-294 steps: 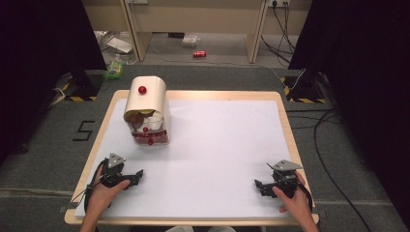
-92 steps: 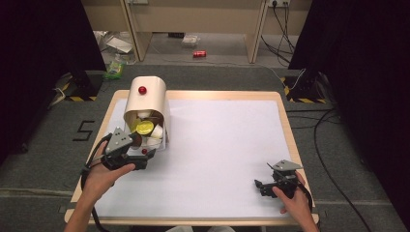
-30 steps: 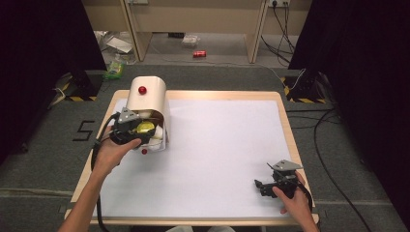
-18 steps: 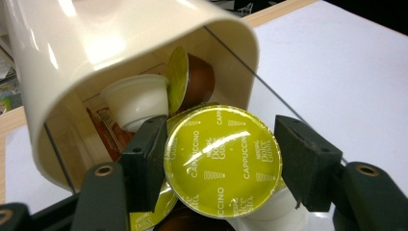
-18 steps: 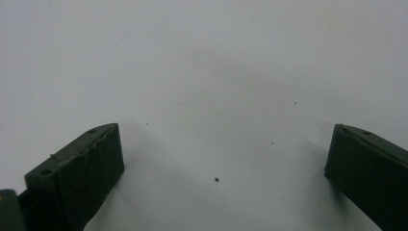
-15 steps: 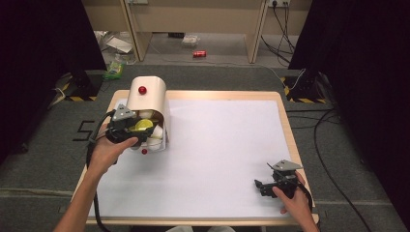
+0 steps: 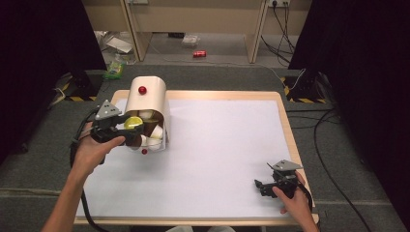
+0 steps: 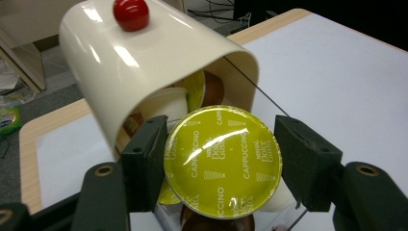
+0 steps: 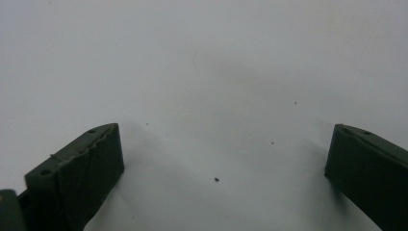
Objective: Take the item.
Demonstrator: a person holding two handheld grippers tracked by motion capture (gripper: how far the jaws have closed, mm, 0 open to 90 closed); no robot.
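Observation:
A cream arched capsule holder [image 7: 150, 101] with a red knob [image 7: 142, 90] stands at the table's back left, with several coffee capsules stacked in its clear front. My left gripper [image 7: 131, 131] is at the holder's open front, shut on a yellow-lidded cappuccino capsule [image 7: 133, 123]. In the left gripper view the capsule [image 8: 222, 161] sits lid-on between the two jaws of the left gripper [image 8: 221, 144], just in front of the holder [image 8: 144, 62]. My right gripper [image 7: 262, 186] rests near the front right corner, open [image 9: 223, 159], with bare white mat between its jaws.
A white mat [image 7: 227, 145] covers the wooden table [image 7: 285, 121]. A small red knob [image 7: 144, 152] lies at the holder's base. On the floor beyond are a red can [image 7: 199, 53], a green packet [image 7: 115, 69] and cables [image 7: 321, 130].
My left hand has drawn back to the left and risen slightly, bringing the yellow capsule out from the holder's front. The right gripper has stayed put.

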